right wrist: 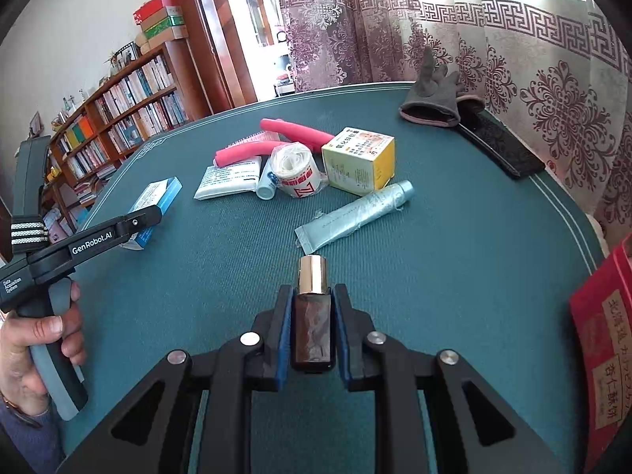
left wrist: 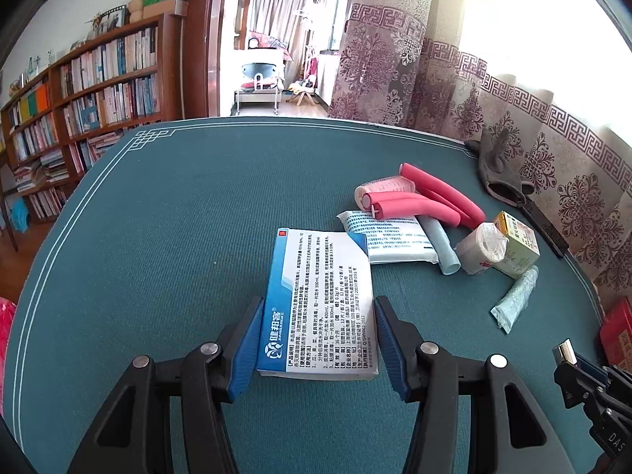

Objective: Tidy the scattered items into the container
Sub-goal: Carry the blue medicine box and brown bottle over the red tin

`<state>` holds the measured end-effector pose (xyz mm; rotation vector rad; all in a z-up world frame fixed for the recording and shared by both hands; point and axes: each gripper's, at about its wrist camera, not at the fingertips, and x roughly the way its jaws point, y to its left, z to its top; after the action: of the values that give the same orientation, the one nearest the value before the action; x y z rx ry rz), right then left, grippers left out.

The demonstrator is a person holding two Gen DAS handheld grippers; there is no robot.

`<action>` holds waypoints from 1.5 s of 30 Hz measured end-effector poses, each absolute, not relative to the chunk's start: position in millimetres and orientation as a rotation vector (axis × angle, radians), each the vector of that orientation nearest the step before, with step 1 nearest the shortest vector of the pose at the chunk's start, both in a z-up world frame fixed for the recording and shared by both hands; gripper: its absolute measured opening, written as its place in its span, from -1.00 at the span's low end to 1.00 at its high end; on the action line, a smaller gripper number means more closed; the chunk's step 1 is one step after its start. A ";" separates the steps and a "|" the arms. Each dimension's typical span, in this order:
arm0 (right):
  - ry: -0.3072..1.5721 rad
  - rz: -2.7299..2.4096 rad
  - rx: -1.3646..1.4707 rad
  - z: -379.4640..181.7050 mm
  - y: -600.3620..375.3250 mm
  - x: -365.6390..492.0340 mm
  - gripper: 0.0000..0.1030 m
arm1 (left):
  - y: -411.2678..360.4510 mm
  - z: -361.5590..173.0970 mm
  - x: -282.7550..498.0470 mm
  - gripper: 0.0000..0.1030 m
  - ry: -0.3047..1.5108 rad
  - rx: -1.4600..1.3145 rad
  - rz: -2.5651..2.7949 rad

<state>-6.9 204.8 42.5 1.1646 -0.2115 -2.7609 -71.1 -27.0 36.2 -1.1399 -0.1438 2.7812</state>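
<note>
My left gripper (left wrist: pixel 319 304) is shut on a blue and white medicine box (left wrist: pixel 320 276), its blue pads pressing the two long sides. The right wrist view shows that same box (right wrist: pixel 158 197) in the left gripper (right wrist: pixel 148 217), just over the green table mat (right wrist: pixel 454 256). My right gripper (right wrist: pixel 313 291) is shut on a small brown bottle (right wrist: pixel 312 328) with a gold cap, which points forward. A red box (right wrist: pixel 604 355) with printed characters stands at the right edge. The bottle's cap (left wrist: pixel 565 350) peeks in at the lower right of the left wrist view.
A cluster lies mid-table: pink foam rollers (right wrist: pixel 292 130), a white packet (right wrist: pixel 229 177), a gauze roll (right wrist: pixel 296 170), a yellow-green carton (right wrist: pixel 359 162) and a pale blue tube (right wrist: pixel 355 213). A grey glove (right wrist: pixel 434 98) and a black strip (right wrist: pixel 501 146) lie by the curtain. A hand (right wrist: pixel 43 339) grips the left handle.
</note>
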 end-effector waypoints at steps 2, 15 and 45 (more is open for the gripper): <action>-0.226 -2.774 1.148 46.5 211.0 3.0 -0.58 | -19.8 38.6 -64.5 0.08 -0.135 -1.133 2.765; -0.352 -2.914 1.038 75.2 279.5 70.9 -0.58 | 66.5 66.8 -23.6 0.08 0.007 -1.049 2.598; -0.632 -3.285 0.997 74.6 443.7 176.7 -0.58 | 323.8 103.1 35.6 0.08 0.305 -0.857 2.162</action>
<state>176.7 443.7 74.6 0.9970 -0.6324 -3.2851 35.6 323.8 103.1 -0.8570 0.3047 2.1618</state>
